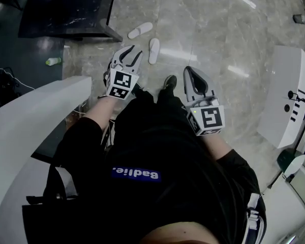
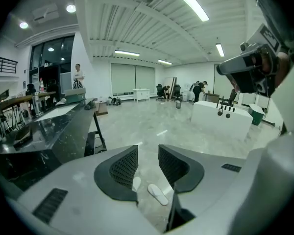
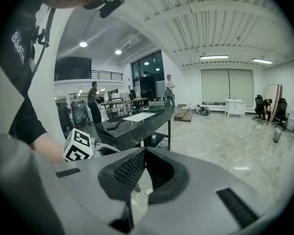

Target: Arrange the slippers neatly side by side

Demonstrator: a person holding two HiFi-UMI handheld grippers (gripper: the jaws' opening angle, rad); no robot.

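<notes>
The two flat white slippers both lie on the pale marble floor (image 1: 218, 39) ahead of my feet. They are not paired yet: the farther slipper (image 1: 140, 30) sits slanted, and the nearer slipper (image 1: 154, 50) points almost straight away from me. They are near each other but apart, so I judge the arranging is all still to do.

My left hand-held gripper (image 1: 133, 53) hangs above them with jaws apart and nothing between them. My right hand-held gripper (image 1: 189, 71) is closed and empty, held off to the side.

The dark glossy bench (image 1: 66, 9) has its foot just beside the farther slipper. To the right, the floor lies open.
</notes>
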